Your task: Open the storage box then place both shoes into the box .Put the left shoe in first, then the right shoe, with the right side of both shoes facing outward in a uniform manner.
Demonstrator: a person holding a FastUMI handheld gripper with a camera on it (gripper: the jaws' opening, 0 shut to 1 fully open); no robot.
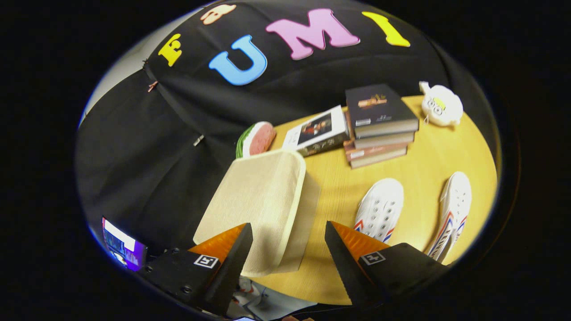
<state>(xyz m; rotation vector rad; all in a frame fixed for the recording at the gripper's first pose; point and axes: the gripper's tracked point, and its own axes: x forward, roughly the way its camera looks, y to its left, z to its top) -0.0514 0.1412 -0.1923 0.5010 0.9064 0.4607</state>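
Still closed: storage box (263, 200) lid sits just ahead of spread, empty fingers (289, 243); off-centre grab could shove box toward shoes (381, 207) on worktop (415, 165)

Storage box (261, 205) sits on table (428, 151), just ahead of gripper (288, 238), fingers wide apart w/ nothing between. Two shoes (380, 209) (454, 211) lie side by side right of box. Behind: book stack (379, 125), another book (317, 131) to its left, small figure (441, 104) to its right.

worktop (428, 178): wood, yellowish
on it: storage box (258, 205), 2 shoes (381, 207) (455, 209), book stack (379, 127), loose book (319, 131), white figurine (440, 104), watermelon-slice toy (256, 139)
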